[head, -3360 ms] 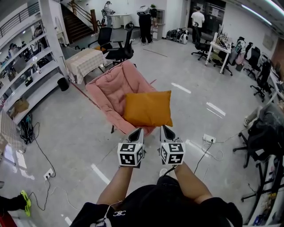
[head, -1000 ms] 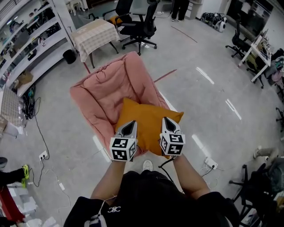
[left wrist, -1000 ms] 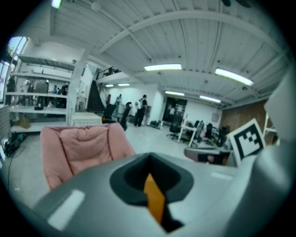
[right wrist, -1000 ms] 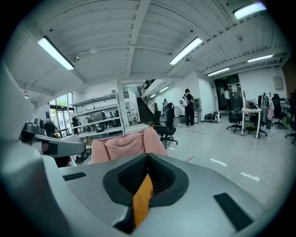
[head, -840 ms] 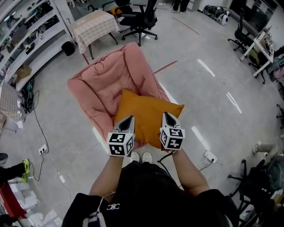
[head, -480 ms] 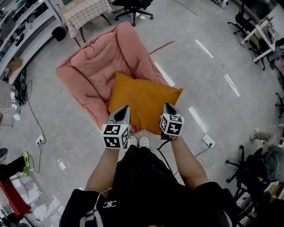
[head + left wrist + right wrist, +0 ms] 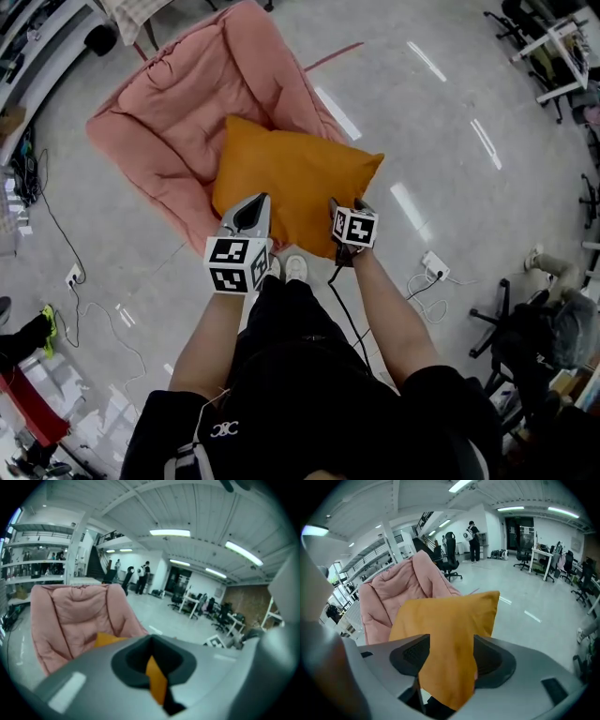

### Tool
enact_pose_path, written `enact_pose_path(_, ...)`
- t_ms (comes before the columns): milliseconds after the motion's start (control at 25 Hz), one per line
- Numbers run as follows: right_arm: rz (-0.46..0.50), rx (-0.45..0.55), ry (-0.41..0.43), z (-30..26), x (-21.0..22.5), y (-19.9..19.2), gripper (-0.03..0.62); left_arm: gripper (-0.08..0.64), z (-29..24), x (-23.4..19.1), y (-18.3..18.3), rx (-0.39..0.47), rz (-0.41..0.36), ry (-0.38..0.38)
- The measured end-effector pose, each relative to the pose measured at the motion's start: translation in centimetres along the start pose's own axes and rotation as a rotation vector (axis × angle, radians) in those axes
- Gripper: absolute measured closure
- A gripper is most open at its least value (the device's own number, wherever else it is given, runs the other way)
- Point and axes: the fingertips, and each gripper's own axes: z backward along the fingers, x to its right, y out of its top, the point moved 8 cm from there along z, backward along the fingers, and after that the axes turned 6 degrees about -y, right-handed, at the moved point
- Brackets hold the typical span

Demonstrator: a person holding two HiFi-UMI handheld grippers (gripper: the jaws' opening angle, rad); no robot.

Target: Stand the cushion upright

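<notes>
Orange cushion leaned on a pink chair.
Its near corner is pinched in the left gripper, seemingly for support; the jaws of the right gripper have just been opening wide, fabric loose between them.

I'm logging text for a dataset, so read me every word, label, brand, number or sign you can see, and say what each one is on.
No readable words or numbers in any view.
Left cube and right cube: black-and-white square patterns only, no letters.
Shirt logo: a small white mark, too small to read.
Cushion and chair: plain fabric, no print.
</notes>
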Motion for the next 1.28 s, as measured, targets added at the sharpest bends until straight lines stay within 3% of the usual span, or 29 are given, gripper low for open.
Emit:
enact_pose_path(120,-0.028,-0.081,-0.057,-2.4,1.0,-1.4,0.299,0.563,-0.1,-0.2,-0.6,-0.024,0.001,0.003)
enact_pose_path(320,-0.036,-0.151,-0.134,-5.3,2.0,-2.6,0.293,0.563,0.6,-1.3,-0.5,-0.044,0.001,0.034)
enact_pose_path(520,0.032,-0.131,-0.086,-5.2,0.7,-2.6,0.484,0.563,1.7,-2.3,-0.7,-0.048,0.013,0.061)
enact_pose_path(680,0.114,-0.078,-0.063,-3.7,-0.9,-1.8,0.562,0.563,2.3,-2.3,-0.5,-0.036,0.014,0.065)
enact_pose_path(920,0.207,0.000,0.027,-0.5,-3.0,0.7,0.575,0.563,2.8,-1.5,0.6,-0.003,-0.011,0.051)
enact_pose_path(1280,0.437,0.160,0.141,5.9,-8.1,6.9,0.577,0.563,5.3,-1.8,2.1,0.070,0.008,0.097)
